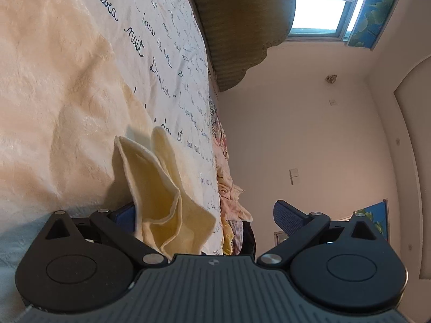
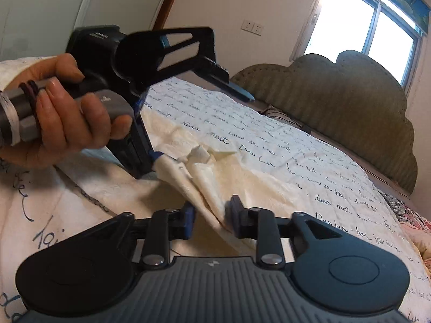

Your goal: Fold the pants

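The cream pants (image 1: 67,86) lie spread on the bed. In the left wrist view my left gripper (image 1: 204,212) is wide open, with a loose fold of the cream cloth (image 1: 164,202) lying against its left finger (image 1: 126,212); the right finger (image 1: 288,215) is in the air. In the right wrist view the left gripper (image 2: 204,123) is held by a hand, one finger down on a bunched edge of the pants (image 2: 186,169). My right gripper (image 2: 210,215) has its jaws close on a raised fold of the pants (image 2: 210,202).
The bed has a white sheet with dark handwritten script (image 2: 296,156) and a padded olive headboard (image 2: 336,102). Crumpled pink clothes (image 1: 229,188) lie at the bed's edge. A window (image 2: 363,21) is behind the headboard.
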Motion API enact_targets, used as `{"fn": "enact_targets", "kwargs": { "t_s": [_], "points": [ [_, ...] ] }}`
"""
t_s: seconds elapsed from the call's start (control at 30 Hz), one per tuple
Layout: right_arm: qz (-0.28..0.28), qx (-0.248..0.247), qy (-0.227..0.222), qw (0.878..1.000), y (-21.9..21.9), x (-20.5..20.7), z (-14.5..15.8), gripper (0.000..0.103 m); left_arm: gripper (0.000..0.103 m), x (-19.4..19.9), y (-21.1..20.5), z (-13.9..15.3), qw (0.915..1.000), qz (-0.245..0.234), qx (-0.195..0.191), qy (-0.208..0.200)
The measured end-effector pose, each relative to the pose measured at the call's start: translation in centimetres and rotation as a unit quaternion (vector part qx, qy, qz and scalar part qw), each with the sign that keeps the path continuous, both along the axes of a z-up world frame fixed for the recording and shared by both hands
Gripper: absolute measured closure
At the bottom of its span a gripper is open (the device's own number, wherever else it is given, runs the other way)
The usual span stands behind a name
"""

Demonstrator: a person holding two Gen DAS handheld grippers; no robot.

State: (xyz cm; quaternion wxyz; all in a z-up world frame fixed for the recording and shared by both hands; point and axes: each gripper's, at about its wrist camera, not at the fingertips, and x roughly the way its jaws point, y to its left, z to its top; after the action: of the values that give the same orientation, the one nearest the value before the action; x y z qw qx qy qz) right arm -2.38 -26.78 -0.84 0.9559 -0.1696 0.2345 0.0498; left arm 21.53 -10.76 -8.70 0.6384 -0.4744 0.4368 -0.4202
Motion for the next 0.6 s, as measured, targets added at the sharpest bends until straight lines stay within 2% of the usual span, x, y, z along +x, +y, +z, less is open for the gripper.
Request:
{"fn": "enact_targets", "kwargs": {
  "t_s": [0.13,0.17,0.2,0.23,0.3,0.33,0.47,0.6],
  "points": [
    [-0.003,0.020,0.000,1.000,-0.3,0.3,-0.2,0.058,0.003,0.1,-1.2,0.9,0.9992,-0.008,0.037,-0.017],
    [0.001,0.021,-0.001,1.000,-0.2,0.3,-0.1,0.069,0.008,0.4,-1.5,1.1,0.9979,-0.016,0.055,-0.031],
    [0.004,0.020,-0.003,1.000,0.2,0.2,0.0,0.075,0.015,0.3,-2.0,1.4,0.9958,-0.022,0.077,-0.043],
    [0.008,0.017,-0.007,1.000,0.5,0.1,0.1,0.076,0.043,0.1,-2.5,1.8,0.9931,-0.027,0.100,-0.056],
    [0.020,0.019,-0.009,1.000,1.0,0.0,0.4,0.079,0.079,-0.4,-2.9,2.4,0.9852,-0.032,0.143,-0.089],
    [0.026,0.025,-0.011,0.999,1.1,-0.1,0.6,0.079,0.085,-0.7,-2.8,2.7,0.9815,-0.025,0.159,-0.104],
    [0.061,0.057,-0.014,0.996,2.2,-0.1,1.5,0.079,0.089,-2.6,-0.6,5.2,0.9552,0.002,0.219,-0.199],
    [0.102,0.103,-0.018,0.989,4.1,1.0,2.4,0.079,0.091,-4.1,3.4,7.3,0.9173,0.025,0.291,-0.271]
  ]
}}
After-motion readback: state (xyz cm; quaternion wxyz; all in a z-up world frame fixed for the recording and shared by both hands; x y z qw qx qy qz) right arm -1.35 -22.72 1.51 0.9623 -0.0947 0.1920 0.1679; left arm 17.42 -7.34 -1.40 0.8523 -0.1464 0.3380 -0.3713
